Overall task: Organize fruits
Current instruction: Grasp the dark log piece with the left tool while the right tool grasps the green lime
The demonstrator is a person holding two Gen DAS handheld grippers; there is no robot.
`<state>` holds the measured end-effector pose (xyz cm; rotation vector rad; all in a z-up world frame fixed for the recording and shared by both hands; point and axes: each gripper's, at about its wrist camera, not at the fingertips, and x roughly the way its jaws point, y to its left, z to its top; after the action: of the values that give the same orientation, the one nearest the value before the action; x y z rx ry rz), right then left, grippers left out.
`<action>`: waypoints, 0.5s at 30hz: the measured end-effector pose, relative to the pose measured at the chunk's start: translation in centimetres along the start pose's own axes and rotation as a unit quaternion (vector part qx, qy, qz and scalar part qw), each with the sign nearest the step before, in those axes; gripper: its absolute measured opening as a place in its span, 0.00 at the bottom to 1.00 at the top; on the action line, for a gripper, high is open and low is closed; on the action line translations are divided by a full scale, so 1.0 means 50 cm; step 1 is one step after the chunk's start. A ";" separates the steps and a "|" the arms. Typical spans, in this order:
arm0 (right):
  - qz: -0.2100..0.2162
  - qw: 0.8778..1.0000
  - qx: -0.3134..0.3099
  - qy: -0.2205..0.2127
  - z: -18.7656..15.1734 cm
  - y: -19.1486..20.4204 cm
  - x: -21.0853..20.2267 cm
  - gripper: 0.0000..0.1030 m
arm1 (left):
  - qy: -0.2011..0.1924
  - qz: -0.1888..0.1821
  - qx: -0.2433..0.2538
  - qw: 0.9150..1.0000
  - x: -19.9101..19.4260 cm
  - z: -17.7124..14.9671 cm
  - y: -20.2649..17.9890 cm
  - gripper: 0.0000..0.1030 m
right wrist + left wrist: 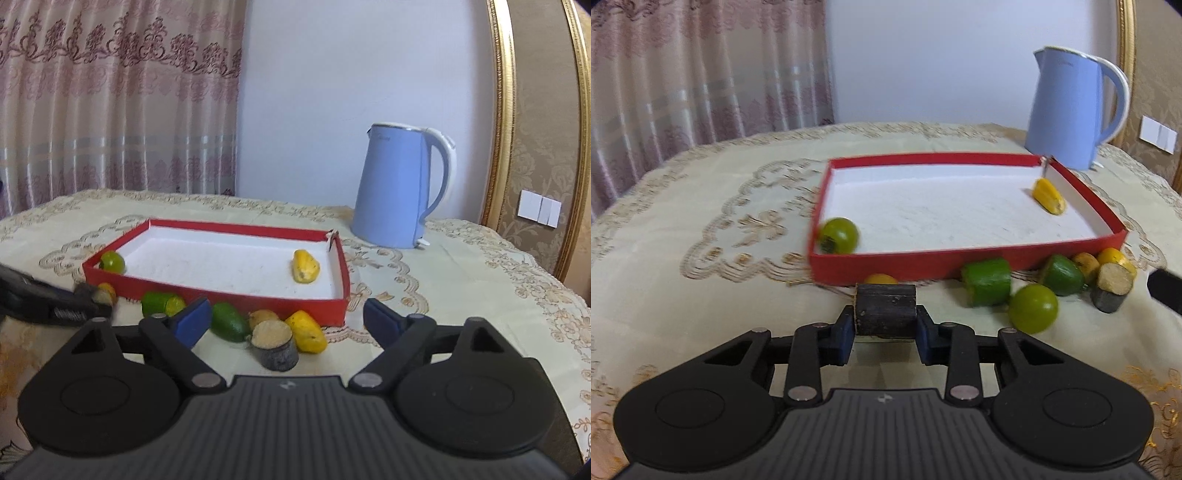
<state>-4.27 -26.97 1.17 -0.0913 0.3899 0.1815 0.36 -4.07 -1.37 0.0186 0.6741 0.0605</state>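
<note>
Left wrist view shows the left gripper [885,325] squeezing a dark fruit chunk [885,309], which next needs lifting into the red tray [923,258] at 12 o'clock, while the right gripper [284,319] gapes with nothing in it, maybe aiming for the dark stub [275,349].

Small yellow fruit [881,278] mostly hidden behind dark chunk [885,311], near red tray [923,260]; kettle [1071,110] top cut off.

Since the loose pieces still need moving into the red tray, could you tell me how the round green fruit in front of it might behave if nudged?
The round green fruit looks near-spherical with no flat face, so it would probably roll on the tablecloth. Its skin appears smooth and glossy, so the pads might slip. It sits beside the cut green piece, which could stop it.
</note>
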 end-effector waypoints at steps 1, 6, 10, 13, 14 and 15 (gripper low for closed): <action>0.005 1.000 -0.001 0.005 -0.001 0.002 0.004 0.78 | -0.002 0.003 -0.004 1.000 -0.003 0.002 0.008 0.31; 0.037 0.999 -0.017 0.035 -0.006 0.018 0.028 0.64 | -0.009 0.016 -0.016 1.000 -0.013 0.009 0.038 0.31; 0.081 0.994 -0.032 0.059 -0.008 0.044 0.053 0.53 | -0.010 0.019 -0.020 1.000 -0.013 0.012 0.048 0.31; 0.103 0.991 -0.052 0.065 -0.004 0.075 0.068 0.52 | -0.012 0.019 -0.016 1.000 -0.015 0.011 0.047 0.31; 0.108 0.990 -0.058 0.066 -0.003 0.085 0.073 0.52 | -0.013 0.019 -0.015 1.000 -0.016 0.010 0.046 0.31; 0.113 0.989 -0.063 0.067 -0.002 0.093 0.078 0.52 | -0.013 0.017 -0.016 1.000 -0.016 0.009 0.047 0.31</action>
<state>-1.66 -21.79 -0.66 -0.1845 0.5235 0.4253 -0.09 -1.79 -0.42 0.0008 0.6472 0.1041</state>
